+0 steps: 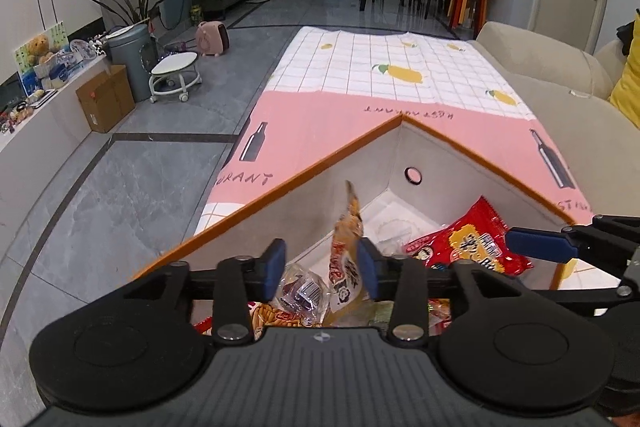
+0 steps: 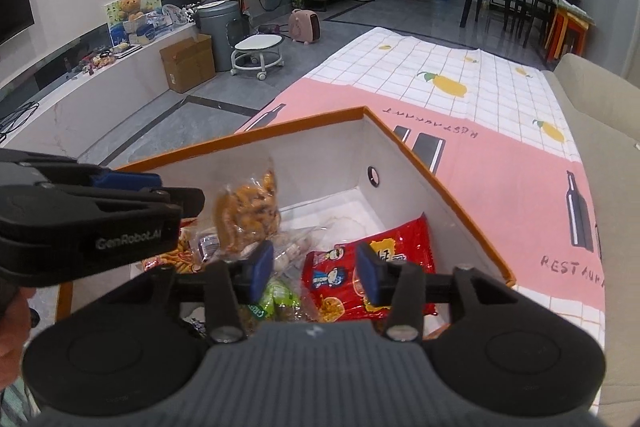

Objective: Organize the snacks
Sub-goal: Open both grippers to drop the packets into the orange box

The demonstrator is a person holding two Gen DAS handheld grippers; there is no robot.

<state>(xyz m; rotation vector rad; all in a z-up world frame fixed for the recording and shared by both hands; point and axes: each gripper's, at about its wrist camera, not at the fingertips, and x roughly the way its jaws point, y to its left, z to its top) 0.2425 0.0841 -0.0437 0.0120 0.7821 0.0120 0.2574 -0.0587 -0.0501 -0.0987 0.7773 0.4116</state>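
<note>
Left gripper [image 1: 322, 267] sits lowest in its own view, blue pads apart over the near end of the box [image 1: 304, 183]. An orange snack packet [image 1: 346, 251] stands upright in the gap, against the right pad [image 1: 367, 267]; left pad clear of it, so not pinched. In the right wrist view the same gripper [image 2: 160, 187] enters from the left edge with the clear-wrapped packet [image 2: 248, 215] just past its tip; cannot tell if they touch.

Right gripper [image 2: 314, 273] fingers also spread, nothing between them, hovering above the red noodle bag [image 2: 368, 267] inside the box.

Edges: orange rim [image 2: 436, 187] runs in a V away from both cameras, far corner near a round hole [image 2: 373, 175] in the wall. White floor of the box bare toward that corner; snacks piled at the near end. Box sits on the pink and white tablecloth [image 1: 400, 75], wide bare cloth beyond the rim. Sofa arm [image 1: 540, 67] close along the right table edge, grey tile floor [image 1: 132, 187] along the left.

Hidden: near box wall and lower snacks cut off by both gripper bodies. Green packet [image 2: 276, 297] and small clear wrappers [image 1: 300, 289] partly covered; labels unreadable.
</note>
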